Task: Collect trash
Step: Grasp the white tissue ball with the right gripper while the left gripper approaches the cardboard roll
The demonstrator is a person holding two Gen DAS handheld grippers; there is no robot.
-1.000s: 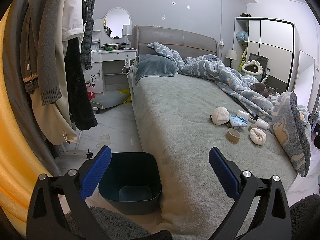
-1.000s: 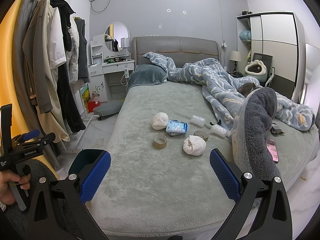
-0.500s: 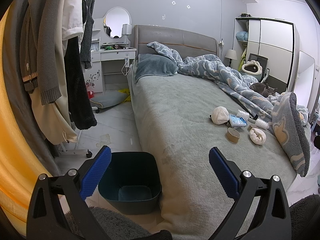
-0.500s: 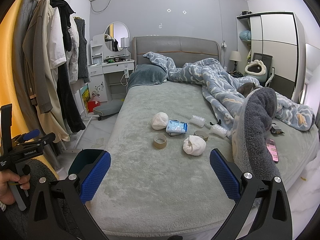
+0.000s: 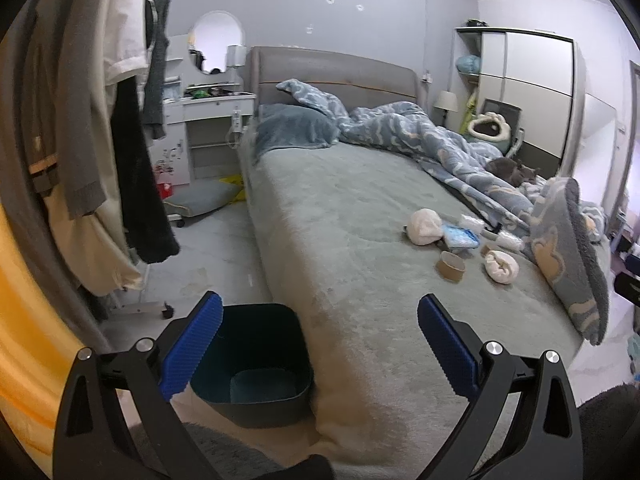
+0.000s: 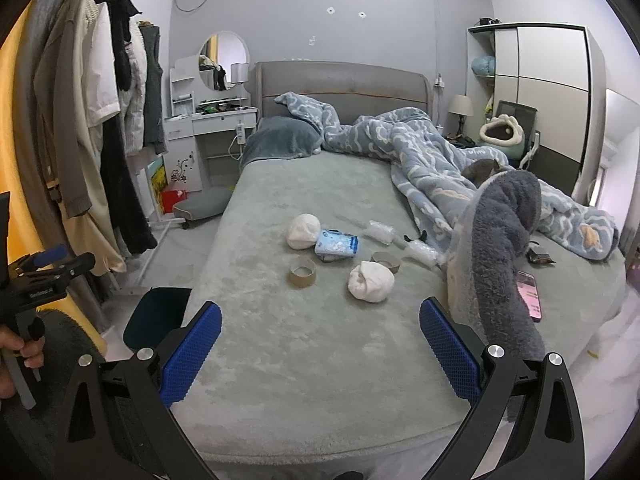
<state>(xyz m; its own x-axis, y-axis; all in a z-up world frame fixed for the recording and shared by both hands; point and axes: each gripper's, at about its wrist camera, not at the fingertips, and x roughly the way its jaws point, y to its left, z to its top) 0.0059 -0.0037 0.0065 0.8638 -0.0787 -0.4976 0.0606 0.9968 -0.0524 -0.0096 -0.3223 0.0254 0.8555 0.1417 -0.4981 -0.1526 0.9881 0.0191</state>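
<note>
Left wrist view: the left gripper (image 5: 320, 344) has its jaws spread wide, with nothing between them. It hangs above the near corner of the bed (image 5: 344, 216). A dark bin (image 5: 256, 392) stands on the floor against the bed's side, below the left blue pad. The trash lies on the bed towards the right: a white wad (image 5: 425, 226), a blue packet (image 5: 460, 237), a tape roll (image 5: 452, 267) and a second white wad (image 5: 501, 266), close together.

Right wrist view: the right gripper (image 6: 320, 348) also has its jaws wide and empty, above the foot of the bed (image 6: 304, 360). The trash sits mid-bed: white wad (image 6: 303, 231), blue packet (image 6: 336, 245), tape roll (image 6: 302, 277), a second tape roll (image 6: 385, 261), second white wad (image 6: 370, 281) and two clear plastic wraps (image 6: 381, 231). A phone (image 6: 530, 294) lies near the right edge. The bin (image 6: 156, 316) shows at the bed's left side. A hand (image 6: 16, 350) holds the left gripper at the left margin.
</note>
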